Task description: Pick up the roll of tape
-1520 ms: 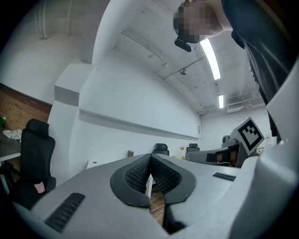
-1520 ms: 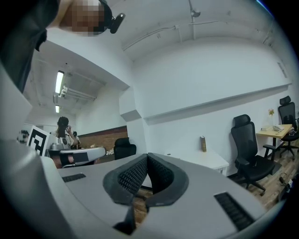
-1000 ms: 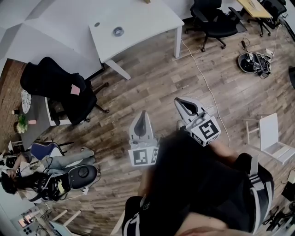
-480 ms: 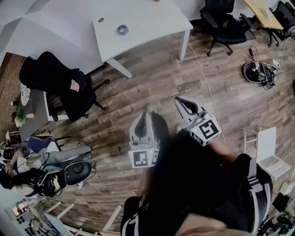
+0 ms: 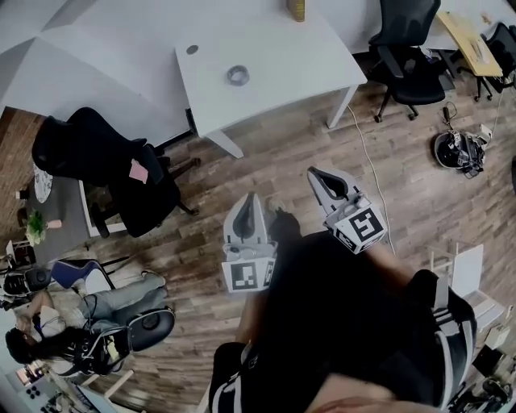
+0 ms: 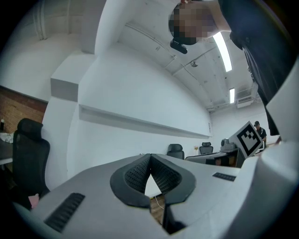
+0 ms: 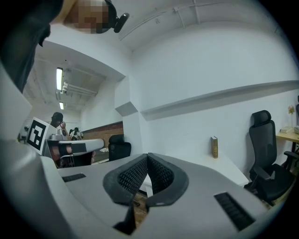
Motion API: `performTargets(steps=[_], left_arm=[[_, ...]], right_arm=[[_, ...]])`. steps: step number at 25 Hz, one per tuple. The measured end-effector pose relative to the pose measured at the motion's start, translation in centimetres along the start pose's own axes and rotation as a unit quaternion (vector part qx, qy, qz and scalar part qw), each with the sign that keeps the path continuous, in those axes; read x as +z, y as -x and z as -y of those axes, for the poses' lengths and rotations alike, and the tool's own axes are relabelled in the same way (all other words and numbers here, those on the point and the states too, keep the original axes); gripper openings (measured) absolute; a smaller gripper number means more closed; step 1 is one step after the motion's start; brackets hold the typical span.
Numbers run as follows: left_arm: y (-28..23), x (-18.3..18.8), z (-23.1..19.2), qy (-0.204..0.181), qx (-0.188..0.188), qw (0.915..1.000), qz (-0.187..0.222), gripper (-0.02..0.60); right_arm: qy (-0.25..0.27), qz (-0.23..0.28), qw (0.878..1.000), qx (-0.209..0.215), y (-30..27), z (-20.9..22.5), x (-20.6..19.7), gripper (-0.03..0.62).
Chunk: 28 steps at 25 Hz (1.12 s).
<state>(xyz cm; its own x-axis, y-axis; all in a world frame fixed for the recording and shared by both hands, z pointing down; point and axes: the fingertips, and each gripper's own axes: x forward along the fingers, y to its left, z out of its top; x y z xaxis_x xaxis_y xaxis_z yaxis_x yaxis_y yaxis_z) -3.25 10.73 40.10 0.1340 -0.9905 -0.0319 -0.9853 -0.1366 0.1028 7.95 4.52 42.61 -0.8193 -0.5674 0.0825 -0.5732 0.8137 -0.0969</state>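
The roll of tape (image 5: 237,75), a small grey ring, lies flat near the middle of the white table (image 5: 314,60) at the top of the head view. Both grippers are held level over the wooden floor, well short of the table and pointing toward it. My left gripper (image 5: 248,198) is shut with nothing in it, and its dark ribbed pads (image 6: 135,175) meet at the tip (image 6: 150,156). My right gripper (image 5: 317,173) is shut and empty too, its tip (image 7: 147,155) closed. Neither gripper view shows the tape.
A yellowish book (image 5: 296,8) stands at the table's far edge (image 7: 214,147). Black office chairs stand at the left (image 5: 105,165) and the upper right (image 5: 407,56). A white cable (image 5: 371,173) runs across the floor, with gear (image 5: 457,151) at the right. A person (image 5: 81,323) sits at the lower left.
The table and the tape have slid lower and nearer in the head view as both grippers were carried forward toward them. Both stayed shut.
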Motion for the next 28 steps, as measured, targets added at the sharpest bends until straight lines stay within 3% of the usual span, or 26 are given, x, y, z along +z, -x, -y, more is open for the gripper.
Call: performTargets(steps=[7, 15, 28], left_arm=[[-6.0, 1.6, -8.6, 0.009, -0.013, 0.9999, -0.004, 0.023], [-10.7, 1.4, -14.2, 0.032, -0.011, 0.9994, -0.006, 0.023], [-25.2, 0.3, -21.8, 0.042, 0.017, 0.9987, -0.021, 0.023]], right_arm=[[0.008, 0.012, 1.0, -0.008, -11.6, 1.6, 2.4, 0.012], [0.015, -0.01, 1.0, -0.004, -19.9, 3.5, 1.6, 0.012], [0.024, -0.079, 0.996, 0.038, -35.1, 12.8, -1.3, 0.012]])
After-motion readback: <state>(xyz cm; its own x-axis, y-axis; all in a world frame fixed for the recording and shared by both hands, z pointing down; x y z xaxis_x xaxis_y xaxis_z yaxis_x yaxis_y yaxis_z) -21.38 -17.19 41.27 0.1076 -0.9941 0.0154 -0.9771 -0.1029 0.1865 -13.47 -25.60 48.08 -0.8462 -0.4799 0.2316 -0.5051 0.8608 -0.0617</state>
